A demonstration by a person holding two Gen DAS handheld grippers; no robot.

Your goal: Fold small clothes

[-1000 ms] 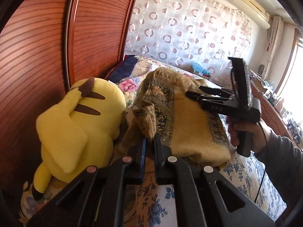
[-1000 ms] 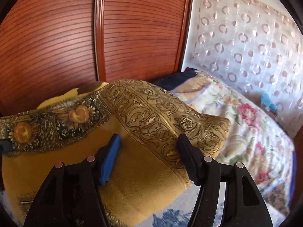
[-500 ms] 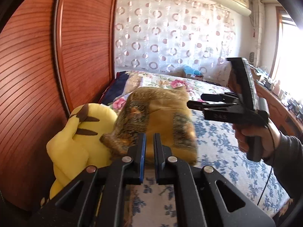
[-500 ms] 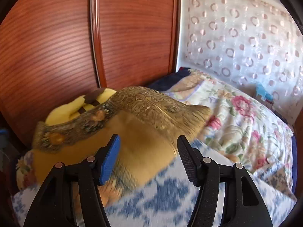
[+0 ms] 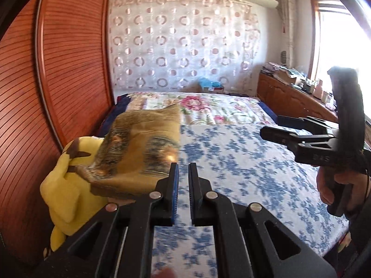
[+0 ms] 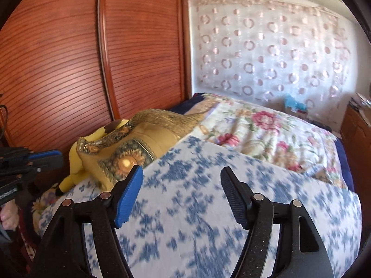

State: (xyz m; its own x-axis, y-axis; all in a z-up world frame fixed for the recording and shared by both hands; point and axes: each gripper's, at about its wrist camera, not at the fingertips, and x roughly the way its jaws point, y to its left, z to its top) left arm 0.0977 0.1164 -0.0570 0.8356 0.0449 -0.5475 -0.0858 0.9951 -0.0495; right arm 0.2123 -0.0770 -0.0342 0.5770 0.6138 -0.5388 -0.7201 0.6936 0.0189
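Left hand-held gripper (image 5: 183, 173) pinched together on nothing, right hand-held gripper (image 6: 182, 180) empty with jaws opening, since the folded gold cloth (image 6: 136, 143) lay set aside against the yellow plush toy (image 5: 67, 185) on the bed (image 6: 208, 185).

Motion blur smears the blue-flowered sheet (image 6: 197, 208) in both wrist views, print unreadable. Folded gold cloth (image 5: 139, 153) blurred too, pattern detail lost in the left view. It covers most of the yellow plush toy (image 5: 67, 190) (face not visible). Clutter on the wooden sideboard (image 5: 299, 97) too small to identify.
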